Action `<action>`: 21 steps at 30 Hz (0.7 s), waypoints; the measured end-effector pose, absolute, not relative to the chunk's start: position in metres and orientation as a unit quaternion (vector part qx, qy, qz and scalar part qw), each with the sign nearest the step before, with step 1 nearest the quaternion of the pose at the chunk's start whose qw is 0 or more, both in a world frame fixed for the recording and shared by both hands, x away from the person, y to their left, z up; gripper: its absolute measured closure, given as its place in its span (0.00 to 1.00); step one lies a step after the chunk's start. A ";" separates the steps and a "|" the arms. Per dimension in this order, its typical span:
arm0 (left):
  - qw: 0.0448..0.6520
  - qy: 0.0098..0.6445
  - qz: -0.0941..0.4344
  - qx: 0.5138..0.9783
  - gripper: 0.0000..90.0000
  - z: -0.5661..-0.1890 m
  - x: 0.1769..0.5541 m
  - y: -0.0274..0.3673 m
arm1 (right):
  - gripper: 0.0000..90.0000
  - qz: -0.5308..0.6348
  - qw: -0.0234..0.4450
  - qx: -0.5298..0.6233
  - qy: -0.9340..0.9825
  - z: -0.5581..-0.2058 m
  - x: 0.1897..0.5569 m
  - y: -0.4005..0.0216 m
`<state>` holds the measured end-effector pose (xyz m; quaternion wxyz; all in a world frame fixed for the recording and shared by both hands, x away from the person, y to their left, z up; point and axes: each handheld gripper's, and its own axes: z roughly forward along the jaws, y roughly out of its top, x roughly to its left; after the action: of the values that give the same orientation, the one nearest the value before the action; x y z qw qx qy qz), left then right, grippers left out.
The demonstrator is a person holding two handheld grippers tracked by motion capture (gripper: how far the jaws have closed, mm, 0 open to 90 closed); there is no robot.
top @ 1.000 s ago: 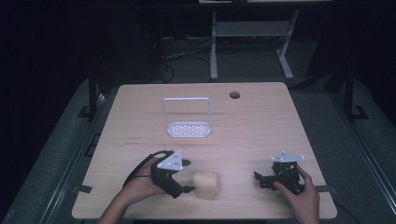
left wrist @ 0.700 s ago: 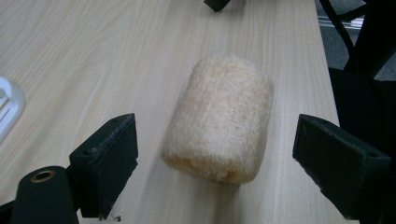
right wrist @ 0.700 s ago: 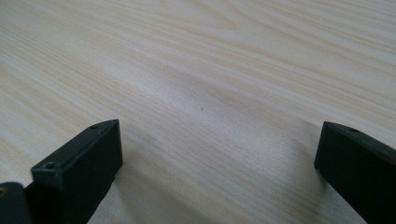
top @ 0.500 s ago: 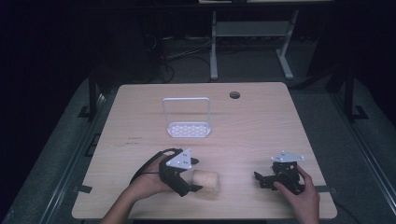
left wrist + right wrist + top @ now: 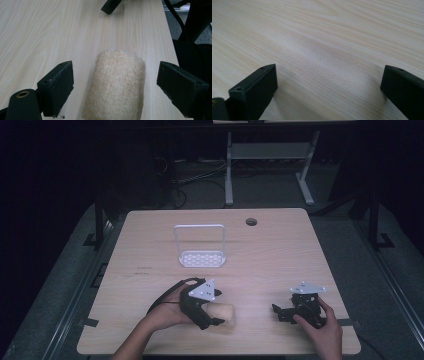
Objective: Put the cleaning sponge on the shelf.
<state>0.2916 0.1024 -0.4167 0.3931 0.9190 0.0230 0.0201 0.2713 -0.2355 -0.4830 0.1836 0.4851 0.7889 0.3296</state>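
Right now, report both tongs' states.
Left tongs: open, straddling the beige fibrous loofah cylinder, not gripping it.
Right tongs: open, holding nothing, over the pale wooden table.

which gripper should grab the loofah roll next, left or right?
Left. The left gripper is open with its jaws on either side of the loofah roll, so it probably only needs to close. The right gripper is open over bare table, well off to the side.

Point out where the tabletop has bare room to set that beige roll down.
Bare wood lies between the white rack and the right tongs, and along the far right by the cable hole. Crowded: the near edge, where the open left tongs straddle the beige roll.
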 end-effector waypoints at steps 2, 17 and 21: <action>0.389 0.021 0.017 0.921 0.15 -0.418 0.292 0.100 | 0.01 0.330 0.184 0.485 0.789 -0.483 0.271 -0.236; 0.353 0.000 0.006 0.936 0.15 -0.429 0.293 0.087 | 0.01 0.330 0.184 0.485 0.789 -0.483 0.271 -0.235; 0.343 -0.004 0.003 0.939 0.15 -0.433 0.294 0.083 | 0.01 0.329 0.184 0.485 0.789 -0.483 0.271 -0.236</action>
<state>0.2938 0.0833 -0.4330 0.3426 0.9395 -0.0041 0.0030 0.2713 -0.2355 -0.4830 0.1836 0.4849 0.7891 0.3295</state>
